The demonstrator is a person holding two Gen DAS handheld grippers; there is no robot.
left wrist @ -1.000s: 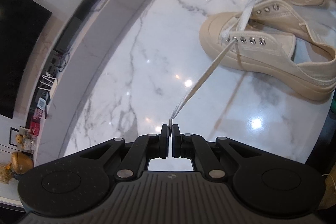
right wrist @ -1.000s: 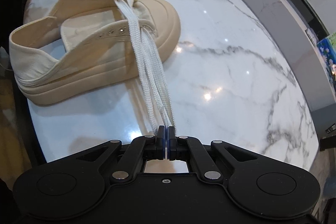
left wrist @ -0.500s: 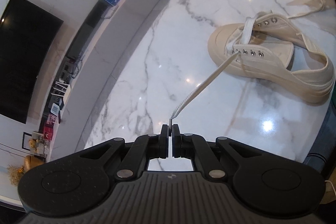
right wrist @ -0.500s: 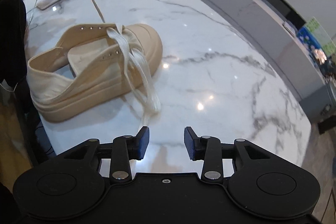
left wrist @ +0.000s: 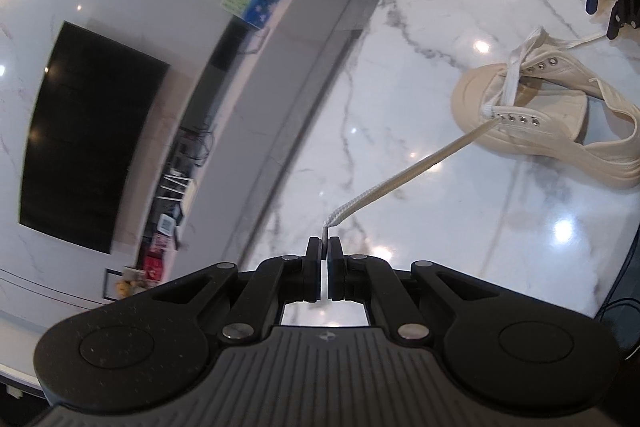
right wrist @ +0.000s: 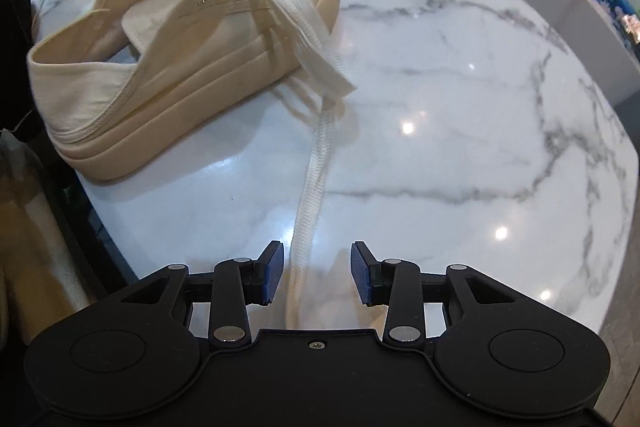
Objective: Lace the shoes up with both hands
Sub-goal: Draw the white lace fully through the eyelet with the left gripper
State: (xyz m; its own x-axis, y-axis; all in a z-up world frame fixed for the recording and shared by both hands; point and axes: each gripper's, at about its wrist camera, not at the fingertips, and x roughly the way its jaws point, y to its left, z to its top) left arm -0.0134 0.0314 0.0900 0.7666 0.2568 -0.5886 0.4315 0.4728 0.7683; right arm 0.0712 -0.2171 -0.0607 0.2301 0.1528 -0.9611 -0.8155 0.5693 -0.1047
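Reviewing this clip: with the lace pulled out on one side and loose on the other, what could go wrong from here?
1. The left gripper is shut on the lace tip, and the lace runs taut to the shoe; nothing holds the shoe, so more pull may drag or tip it.
2. The right gripper is open, with the loose end lying on the table between its jaws; closing off-centre may miss it.

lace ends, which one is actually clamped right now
The end running from the shoe to the left gripper, pinched taut. The other lies slack on the table between the right gripper's open jaws.
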